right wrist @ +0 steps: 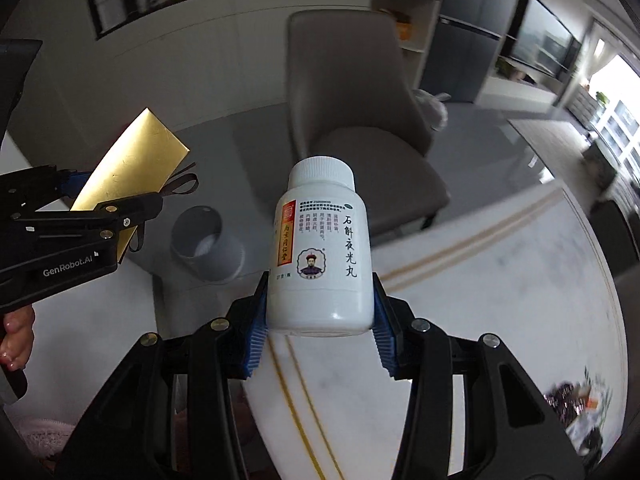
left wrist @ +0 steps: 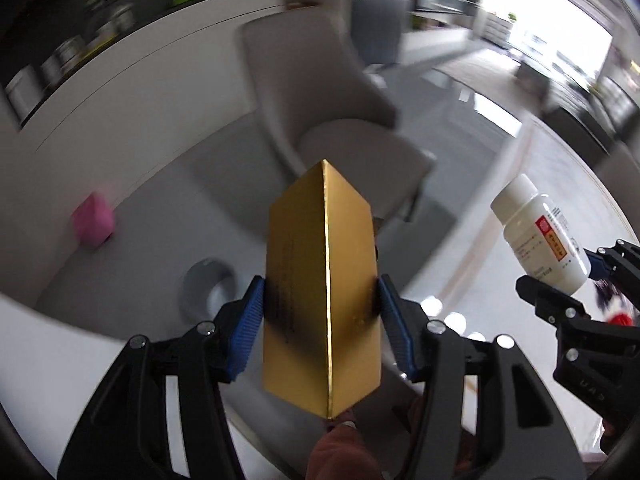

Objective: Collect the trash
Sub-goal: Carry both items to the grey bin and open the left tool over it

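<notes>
Plainly, both pieces of trash are already off the counter (right wrist: 500,280) and in the air: the left claw (left wrist: 320,320) is clamped on a gold box (left wrist: 320,292), and the right claw (right wrist: 320,320) is clamped on a white pill bottle (right wrist: 320,248) near its base. The box looks like thin glossy card, light and probably hollow, so its slick faces could slide or dent under a hard squeeze; the blue pads (left wrist: 250,320) press its two opposite sides low down, which leaves most of its length sticking out. The bottle is stiff smooth plastic with a ribbed cap, likely light, and its round wall could roll or slip between flat pads; a hold at mid-body would seem steadier. The right wrist view alone shows a dark ribbon loop on the box and the inside of the grey bin (right wrist: 208,244) on the floor below the counter edge. The left wrist view alone shows a pink object (left wrist: 94,220) on the floor.
</notes>
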The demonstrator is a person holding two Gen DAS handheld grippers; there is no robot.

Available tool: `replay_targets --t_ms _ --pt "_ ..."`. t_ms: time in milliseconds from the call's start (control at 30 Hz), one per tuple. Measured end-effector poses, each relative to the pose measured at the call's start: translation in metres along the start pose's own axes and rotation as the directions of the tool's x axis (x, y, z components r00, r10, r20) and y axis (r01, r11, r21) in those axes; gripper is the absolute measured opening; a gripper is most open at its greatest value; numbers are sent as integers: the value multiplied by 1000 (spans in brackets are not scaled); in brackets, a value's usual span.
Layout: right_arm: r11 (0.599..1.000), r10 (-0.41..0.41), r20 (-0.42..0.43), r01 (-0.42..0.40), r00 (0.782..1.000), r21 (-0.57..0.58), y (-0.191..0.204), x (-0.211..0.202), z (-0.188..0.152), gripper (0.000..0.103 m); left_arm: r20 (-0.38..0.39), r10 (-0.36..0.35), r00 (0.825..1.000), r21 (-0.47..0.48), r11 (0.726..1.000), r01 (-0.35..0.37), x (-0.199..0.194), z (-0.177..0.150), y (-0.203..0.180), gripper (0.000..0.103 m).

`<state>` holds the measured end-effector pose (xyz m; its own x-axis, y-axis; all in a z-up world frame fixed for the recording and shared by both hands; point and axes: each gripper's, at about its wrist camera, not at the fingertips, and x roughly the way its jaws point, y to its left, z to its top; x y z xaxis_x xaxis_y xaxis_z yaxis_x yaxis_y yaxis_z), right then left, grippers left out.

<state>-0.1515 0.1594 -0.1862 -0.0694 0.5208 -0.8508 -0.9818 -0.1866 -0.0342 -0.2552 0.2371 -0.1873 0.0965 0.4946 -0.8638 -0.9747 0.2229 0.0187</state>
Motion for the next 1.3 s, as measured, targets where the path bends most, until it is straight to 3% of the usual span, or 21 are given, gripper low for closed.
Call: replay_targets --t_ms 100,333,467,600,733,867,1100,1300 --pt "991 79 12 -77 997 -111 51 19 31 44 -13 88 996 -107 990 -89 -2 -11 61 57" --pt "940 220 -10 -215 975 -265 159 63 85 44 -65 202 977 -262 941 -212 7 -21 161 57" --pt "913 257 -51 -260 965 -314 203 98 117 44 -95 221 971 -333 912 -240 15 -24 214 57" --pt "888 271 -102 -290 957 -356 238 149 141 44 -130 218 967 -387 887 -252 50 -14 256 57" --pt "860 275 -152 -314 949 -402 280 239 161 44 -157 207 966 -430 866 -255 113 -9 308 57" --pt "849 258 -193 -317 947 -423 324 339 155 44 -176 177 968 -454 859 -239 189 -25 348 57" --pt "866 232 -280 -329 932 -376 363 531 99 44 -264 117 957 -403 888 -220 371 -88 400 57" --pt "901 211 -327 -313 921 -299 367 642 60 49 -335 103 937 -339 915 -221 491 -131 405 57"
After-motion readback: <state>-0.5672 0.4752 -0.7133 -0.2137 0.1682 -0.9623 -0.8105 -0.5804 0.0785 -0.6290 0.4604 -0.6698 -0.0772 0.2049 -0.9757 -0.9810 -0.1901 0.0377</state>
